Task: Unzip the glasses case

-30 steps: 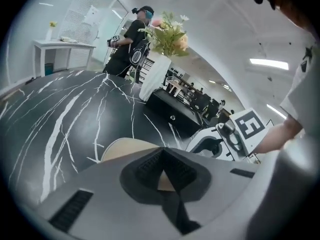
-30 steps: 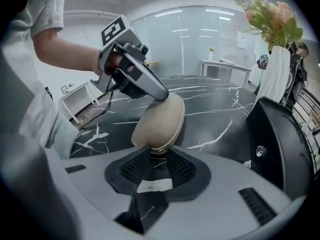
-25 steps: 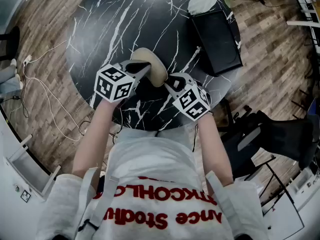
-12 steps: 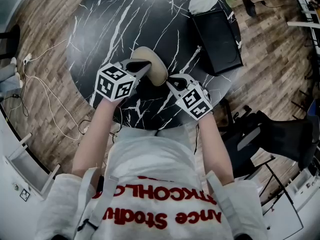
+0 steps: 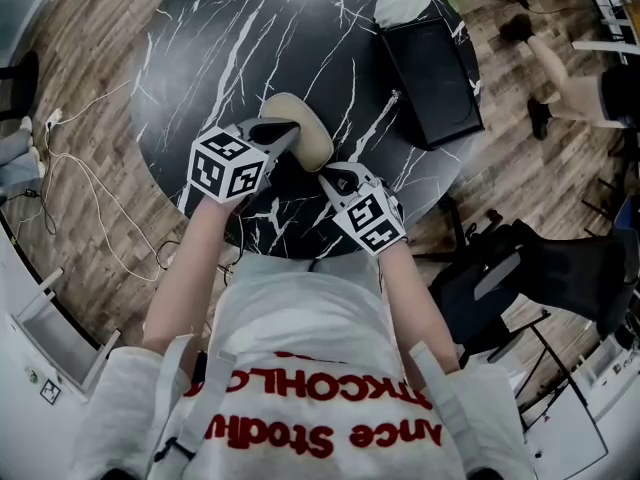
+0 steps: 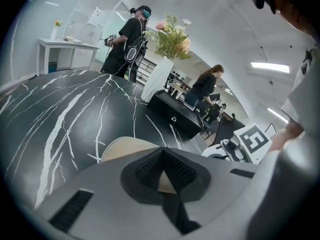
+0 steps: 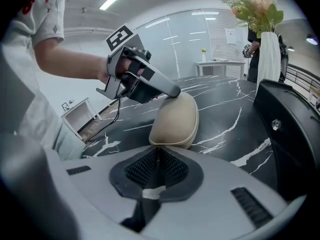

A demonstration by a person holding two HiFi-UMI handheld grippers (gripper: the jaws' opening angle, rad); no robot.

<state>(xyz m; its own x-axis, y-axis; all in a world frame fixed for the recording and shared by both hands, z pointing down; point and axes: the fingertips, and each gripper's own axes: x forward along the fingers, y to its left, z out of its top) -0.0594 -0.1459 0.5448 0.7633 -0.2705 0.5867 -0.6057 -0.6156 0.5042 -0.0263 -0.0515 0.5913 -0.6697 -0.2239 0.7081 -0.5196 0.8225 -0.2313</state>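
1. Wood-plank floor (image 5: 85,78) surrounds a round black marble table (image 5: 200,58) veined in white. At its far side sit a black box (image 5: 435,78) and a white vase (image 5: 405,3) of flowers.
2. Both of the person's forearms reach forward from the table's near edge, and the two grippers meet over one spot. Each one points downward at a slant.
3. Lying flat near the table's near edge is the glasses case (image 5: 300,128), beige and rounded, with its zip seam running round the rim. It looks fully zipped.
4. From the left, the left gripper (image 5: 290,130) reaches the case with its jaws shut tight. The right gripper view shows its tips (image 7: 175,91) resting on top of the case, which I judge pins it down rather than pinching it.
5. At the case's near end is the right gripper (image 5: 328,176), and its jaws are closing. In its own view the pads (image 7: 150,166) have nearly met right at the seam. I cannot make out a pull tab between them, as it is too small or is hidden by the pads.
6. As I judge it, the step in hand is taking hold of the zip pull, and no unzipping has begun.
7. Next, the right gripper needs a firm pinch on the pull. It should then draw steadily along the seam and round the curve while the left gripper keeps the case from sliding.
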